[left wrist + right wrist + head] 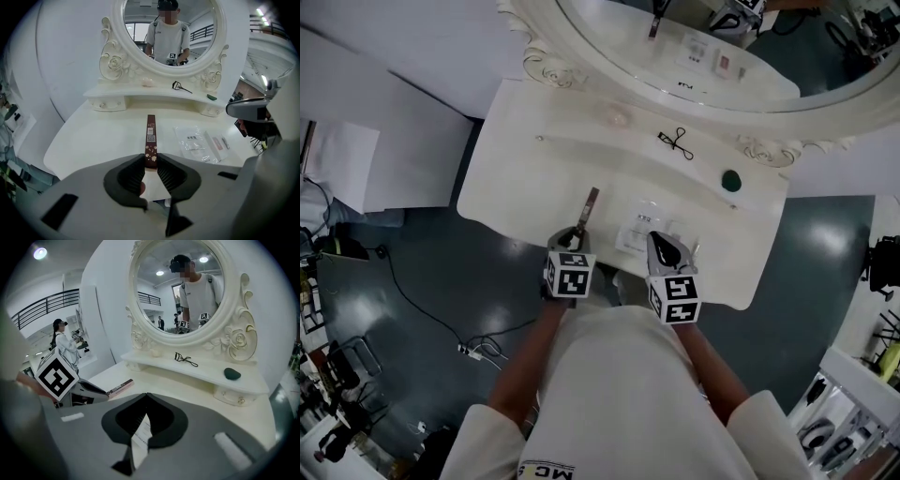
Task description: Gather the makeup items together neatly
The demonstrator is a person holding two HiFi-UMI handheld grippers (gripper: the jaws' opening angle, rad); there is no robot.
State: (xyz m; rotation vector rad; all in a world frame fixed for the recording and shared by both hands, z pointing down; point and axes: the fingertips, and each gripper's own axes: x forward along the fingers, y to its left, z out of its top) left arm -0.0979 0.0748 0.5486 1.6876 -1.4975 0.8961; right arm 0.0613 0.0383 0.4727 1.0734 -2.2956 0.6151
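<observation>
Currently the long, slim dark-brown cardboard box juts forward from the left gripper, whose half-spread jaws clamp its near end. The right gripper has its jaws pressed together, just beside the clear plastic sachets.

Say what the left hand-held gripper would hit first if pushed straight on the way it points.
Probably the white tabletop: the left hand-held gripper angles downward, so the brown box it clamps would touch there first; depth is uncertain.
</observation>
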